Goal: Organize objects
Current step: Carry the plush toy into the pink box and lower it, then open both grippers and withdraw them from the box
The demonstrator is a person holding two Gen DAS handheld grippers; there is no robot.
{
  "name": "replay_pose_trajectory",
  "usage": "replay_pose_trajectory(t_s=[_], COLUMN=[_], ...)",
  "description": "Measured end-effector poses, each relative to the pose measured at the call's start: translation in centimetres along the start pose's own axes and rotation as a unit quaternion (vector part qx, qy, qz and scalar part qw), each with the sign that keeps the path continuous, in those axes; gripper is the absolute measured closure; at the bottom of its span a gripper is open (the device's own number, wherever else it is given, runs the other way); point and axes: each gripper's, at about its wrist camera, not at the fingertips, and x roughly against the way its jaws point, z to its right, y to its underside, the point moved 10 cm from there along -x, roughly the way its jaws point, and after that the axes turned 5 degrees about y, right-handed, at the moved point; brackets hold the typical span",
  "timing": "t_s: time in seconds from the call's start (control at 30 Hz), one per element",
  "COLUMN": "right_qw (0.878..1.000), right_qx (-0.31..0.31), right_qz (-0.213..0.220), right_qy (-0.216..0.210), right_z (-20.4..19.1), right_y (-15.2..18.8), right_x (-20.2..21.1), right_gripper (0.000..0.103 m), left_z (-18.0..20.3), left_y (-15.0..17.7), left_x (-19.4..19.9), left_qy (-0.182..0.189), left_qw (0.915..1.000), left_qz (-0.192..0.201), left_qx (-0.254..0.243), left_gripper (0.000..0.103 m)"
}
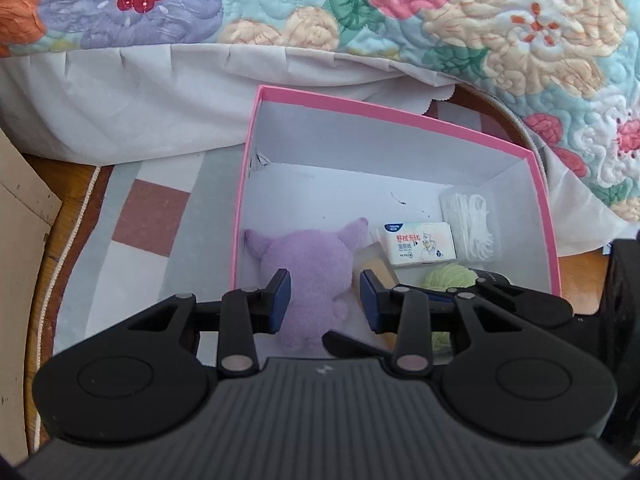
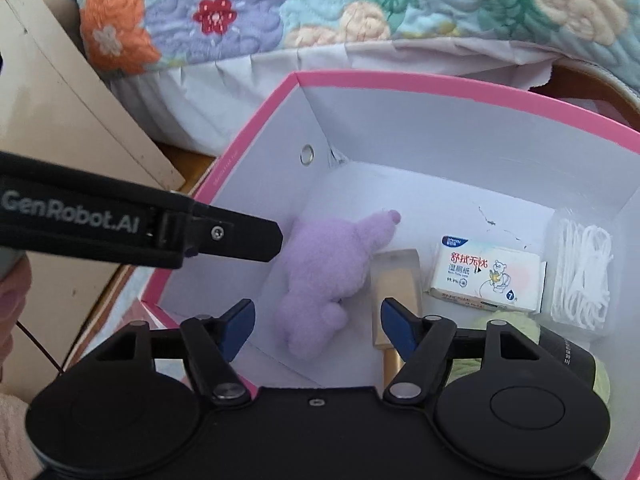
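Note:
A pink box [image 1: 256, 128] with a white inside stands on the floor; it also shows in the right wrist view [image 2: 256, 128]. In it lie a purple plush toy [image 1: 308, 264] [image 2: 324, 264], a tan flat item [image 2: 396, 280], a white wipes pack [image 1: 420, 242] [image 2: 486, 274], a white cord bundle [image 1: 474, 220] [image 2: 580, 276] and green yarn [image 1: 450, 276] [image 2: 492, 316]. My left gripper [image 1: 325, 296] is open above the plush, its jaws either side of it, apart. My right gripper [image 2: 316, 320] is open and empty above the box's near side. The left gripper's finger [image 2: 240, 236] reaches in from the left.
A floral quilt [image 1: 400, 20] and a white bed skirt [image 1: 140, 100] hang behind the box. A checked rug [image 1: 152, 216] lies on the wooden floor at left. A beige board [image 2: 60, 112] leans at left. A black cylinder [image 2: 568, 356] is at the box's near right.

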Motion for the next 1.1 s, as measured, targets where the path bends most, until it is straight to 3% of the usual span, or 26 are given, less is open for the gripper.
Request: replay_pose_trajectory(t_s=[0.03,0.07,0.13,0.3,0.5,0.6,0.7,0.87,0.93,1.1], right_qw=[1.000,1.000,1.000,0.997,0.996,0.998,0.997,0.997,0.995,0.992], right_qx=[0.000,-0.003,-0.011,-0.018,-0.013,-0.042,-0.067,-0.019,-0.006,0.005], right_qz=[0.009,0.015,0.018,-0.022,-0.020,-0.013,0.019,0.058,0.079,0.104], right_qy=[0.000,-0.002,-0.003,0.066,0.086,0.051,0.026,0.057,0.065,0.072], right_z=[-0.2,-0.4,-0.9,-0.7,-1.2,-0.9,-0.3,-0.3,-0.6,-1.9], right_y=[-0.2,-0.4,-0.9,-0.5,-1.1,-1.1,-0.8,0.0,0.5,1.5], right_x=[-0.2,-0.4,-1.5,-4.6,-5.1,-4.3,-1.5,3.7,6.2,11.2], right_gripper=[0.059,0.062,0.079,0.088,0.088,0.088,0.083,0.079,0.066,0.063], left_z=[-0.1,-0.2,-0.5,-0.8,-1.7,-2.0,-2.2,-1.6,-1.2,-0.3], left_y=[-0.1,-0.3,-0.6,-0.7,-0.5,-0.1,0.3,1.3,1.7,2.6], left_x=[-0.1,-0.2,-0.2,0.0,0.6,1.1,1.8,3.4,4.4,6.9], left_qy=[0.002,0.002,0.001,0.008,0.009,0.011,0.013,0.014,0.017,0.022], left_qw=[1.0000,1.0000,0.9998,0.9997,0.9994,0.9992,0.9993,0.9996,0.9997,0.9997], left_qz=[0.003,0.007,0.015,0.019,0.027,0.029,0.030,0.021,0.019,0.012], left_qx=[0.000,0.003,0.011,0.010,0.019,0.023,0.019,0.008,0.002,-0.003], left_gripper=[0.066,0.066,0.066,0.066,0.066,0.066,0.066,0.062,0.059,0.052])
